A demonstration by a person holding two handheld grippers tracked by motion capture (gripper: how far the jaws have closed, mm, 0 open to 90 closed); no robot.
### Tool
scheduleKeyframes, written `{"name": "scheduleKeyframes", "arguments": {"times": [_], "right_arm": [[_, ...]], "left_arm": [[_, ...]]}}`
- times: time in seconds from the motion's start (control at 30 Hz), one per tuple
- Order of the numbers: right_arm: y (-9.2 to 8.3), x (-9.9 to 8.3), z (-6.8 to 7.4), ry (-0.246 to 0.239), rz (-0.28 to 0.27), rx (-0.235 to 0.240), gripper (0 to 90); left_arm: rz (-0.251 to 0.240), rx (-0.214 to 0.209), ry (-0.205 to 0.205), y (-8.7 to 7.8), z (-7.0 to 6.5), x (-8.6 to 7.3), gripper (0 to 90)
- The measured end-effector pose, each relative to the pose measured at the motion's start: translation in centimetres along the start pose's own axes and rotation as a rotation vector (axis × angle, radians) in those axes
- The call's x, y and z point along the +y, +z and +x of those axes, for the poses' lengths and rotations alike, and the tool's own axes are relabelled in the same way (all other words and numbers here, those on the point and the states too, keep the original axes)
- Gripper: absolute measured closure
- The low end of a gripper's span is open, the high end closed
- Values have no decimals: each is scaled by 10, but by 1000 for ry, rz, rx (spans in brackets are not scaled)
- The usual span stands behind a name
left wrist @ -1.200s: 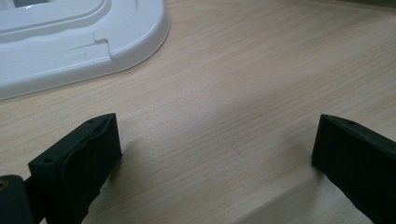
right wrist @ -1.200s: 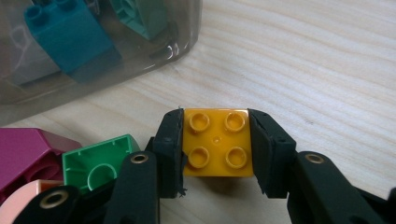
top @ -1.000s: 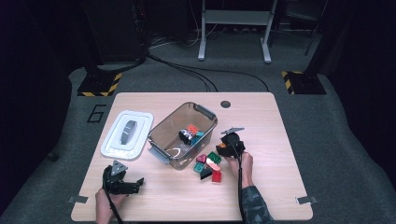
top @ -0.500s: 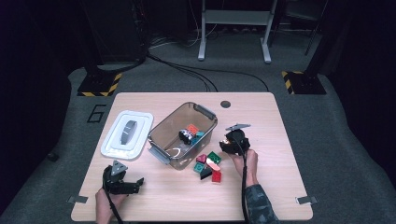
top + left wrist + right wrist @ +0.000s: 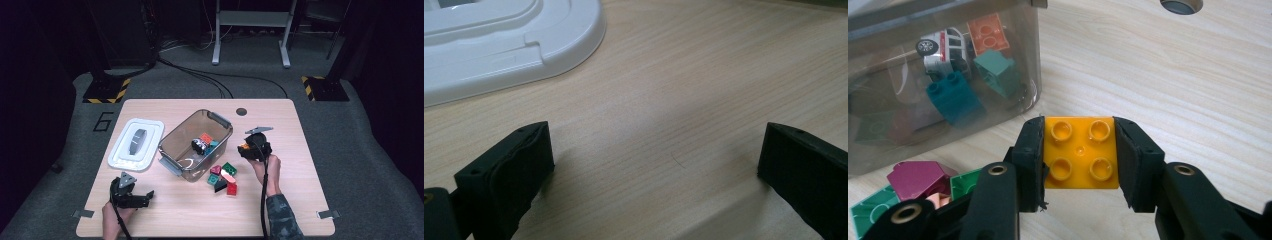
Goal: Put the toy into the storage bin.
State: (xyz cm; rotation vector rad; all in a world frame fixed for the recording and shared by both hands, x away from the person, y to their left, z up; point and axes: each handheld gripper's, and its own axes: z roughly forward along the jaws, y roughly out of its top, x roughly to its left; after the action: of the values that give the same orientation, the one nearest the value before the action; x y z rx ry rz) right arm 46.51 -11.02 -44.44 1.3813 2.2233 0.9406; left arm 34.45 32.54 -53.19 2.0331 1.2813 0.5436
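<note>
Since the earlier frame our right gripper has risen off the block pile and now sits higher, right of centre in the high view, just beside the bin's right end. We read that as the pick done and the carry to the bin begun; the drop is still ahead.

Largest first: the counter fills the middle of the high view, with the clear bin at its centre and the white lid to the left. The loose blocks lie just below the bin.

The right gripper view gives what the high view blurs: the jaws pinch the yellow block by two opposite sides, studs facing the camera, at centre frame. It also shows the toy car inside the bin.

Our left gripper rests at lower left, jaws spread wide over bare wood in its own view.
</note>
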Motion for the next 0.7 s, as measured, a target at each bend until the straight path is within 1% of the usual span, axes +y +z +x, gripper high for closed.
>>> {"name": "scheduleKeyframes", "arguments": {"times": [0.13, 0.33, 0.57, 0.7], "right_arm": [[-7, 6, -1, 4, -12, -1, 585], [-15, 13, -3, -11, -22, -10, 585], [-23, 22, -5, -16, -38, -11, 586], [-27, 28, -4, -19, -45, -17, 586]], "left_arm": [[-1, 0, 0, 0, 0, 0, 11], [-1, 1, 0, 0, 0, 0, 11], [-1, 0, 0, 0, 0, 0, 11], [-1, 0, 0, 0, 0, 0, 11]]}}
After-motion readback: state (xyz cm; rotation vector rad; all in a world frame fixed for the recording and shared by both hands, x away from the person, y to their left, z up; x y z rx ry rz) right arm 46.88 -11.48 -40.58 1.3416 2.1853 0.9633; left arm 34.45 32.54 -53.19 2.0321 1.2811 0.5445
